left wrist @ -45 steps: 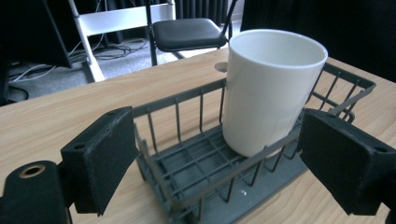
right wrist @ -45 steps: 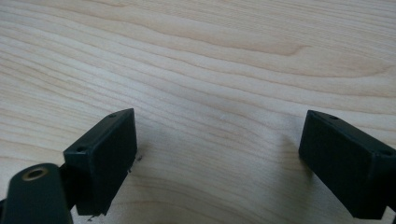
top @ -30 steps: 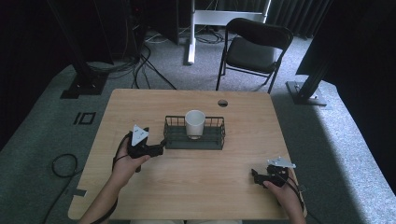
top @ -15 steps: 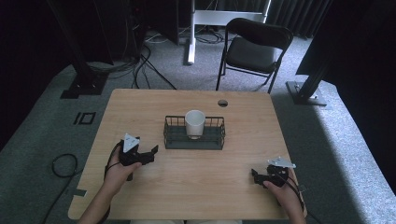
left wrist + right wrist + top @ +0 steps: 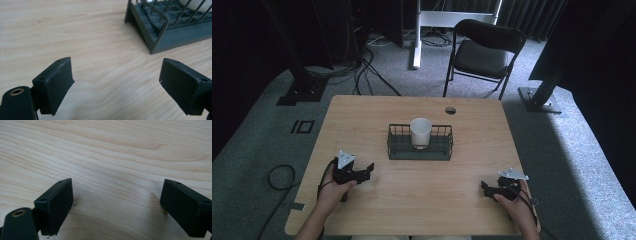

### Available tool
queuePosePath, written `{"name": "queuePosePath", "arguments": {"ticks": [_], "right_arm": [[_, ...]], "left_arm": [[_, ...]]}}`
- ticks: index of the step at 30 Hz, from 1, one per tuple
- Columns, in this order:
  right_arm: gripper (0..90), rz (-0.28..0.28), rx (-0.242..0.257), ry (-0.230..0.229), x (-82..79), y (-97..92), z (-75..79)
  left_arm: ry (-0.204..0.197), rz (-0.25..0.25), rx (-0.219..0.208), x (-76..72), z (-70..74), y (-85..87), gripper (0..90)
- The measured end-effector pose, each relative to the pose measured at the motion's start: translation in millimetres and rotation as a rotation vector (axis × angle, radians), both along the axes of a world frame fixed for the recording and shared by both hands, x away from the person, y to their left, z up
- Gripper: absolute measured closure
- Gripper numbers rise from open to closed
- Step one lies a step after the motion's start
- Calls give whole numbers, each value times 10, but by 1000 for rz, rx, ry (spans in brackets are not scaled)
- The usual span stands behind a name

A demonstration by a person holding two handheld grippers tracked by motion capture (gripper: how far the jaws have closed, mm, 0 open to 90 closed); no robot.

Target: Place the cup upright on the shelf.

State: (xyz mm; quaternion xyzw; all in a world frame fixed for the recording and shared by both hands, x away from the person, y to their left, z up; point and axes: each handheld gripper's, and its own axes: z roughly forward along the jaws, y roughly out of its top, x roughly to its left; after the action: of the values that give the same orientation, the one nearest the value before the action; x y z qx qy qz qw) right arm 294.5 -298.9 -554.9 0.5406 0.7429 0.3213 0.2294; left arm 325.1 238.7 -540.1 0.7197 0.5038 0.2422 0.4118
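Wooden counter [image 5: 422, 185] first: dark wire basket [image 5: 420, 144] dead centre, white cup [image 5: 420, 132] standing upright inside it. Best to go in slow from 7 o'clock, lined up square on the cup. Left gripper [image 5: 368, 169] spread wide, grasping nothing; right gripper [image 5: 484, 188] at 5 o'clock likewise gaping, bare wood between the jaws.

Black folding chair [image 5: 486, 52] on grey carpet [image 5: 572, 150], dark curtains behind.
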Motion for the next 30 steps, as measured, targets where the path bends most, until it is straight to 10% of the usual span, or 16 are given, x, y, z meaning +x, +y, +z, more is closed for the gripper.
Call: {"name": "queuePosePath", "arguments": {"ticks": [30], "right_arm": [[109,1,-1,0,1,-2,-1]], "left_arm": [[166,126,115,-454,-14,390,122]]}}
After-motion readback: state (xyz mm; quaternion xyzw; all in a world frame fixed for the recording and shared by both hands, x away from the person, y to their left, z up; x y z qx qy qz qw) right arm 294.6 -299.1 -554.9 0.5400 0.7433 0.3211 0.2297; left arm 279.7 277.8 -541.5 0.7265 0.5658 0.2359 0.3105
